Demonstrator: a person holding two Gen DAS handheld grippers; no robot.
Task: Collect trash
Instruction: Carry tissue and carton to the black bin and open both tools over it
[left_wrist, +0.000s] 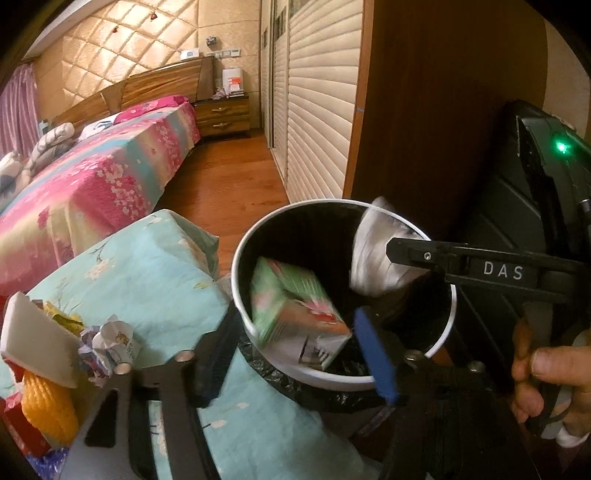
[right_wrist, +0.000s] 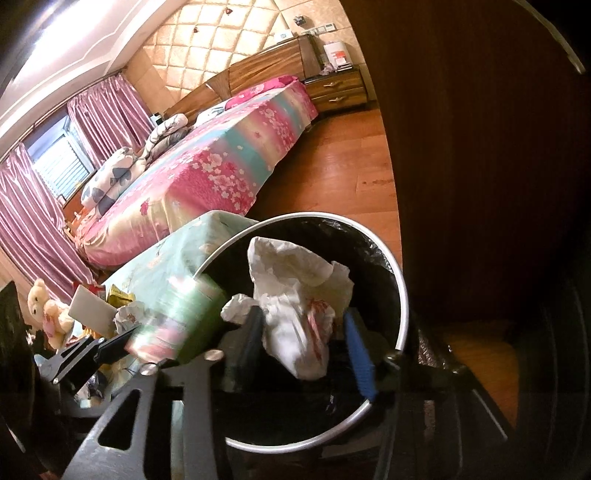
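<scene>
A round bin (left_wrist: 441, 332) with a white rim and a black liner stands beside the cloth-covered table. My left gripper (left_wrist: 293, 354) is over its near rim, jaws apart. A green carton (left_wrist: 295, 306), blurred, lies tilted inside the bin between the fingers, and neither pad presses on it. My right gripper (left_wrist: 402, 262) reaches in from the right beside a blurred white crumpled plastic bag (left_wrist: 373, 254). In the right wrist view that bag (right_wrist: 295, 295) hangs loose between the right gripper's (right_wrist: 304, 350) spread fingers over the bin (right_wrist: 404, 295). The green carton (right_wrist: 177, 317) shows blurred at the left.
The table with the aqua floral cloth (left_wrist: 147, 266) carries crumpled paper (left_wrist: 105, 341), a white box (left_wrist: 35, 339), a yellow rope coil (left_wrist: 48, 406) and a red box. A dark wooden cabinet (left_wrist: 443, 110) rises behind the bin. A bed (left_wrist: 92, 192) and wood floor lie beyond. A hand (left_wrist: 550, 373) holds the right gripper.
</scene>
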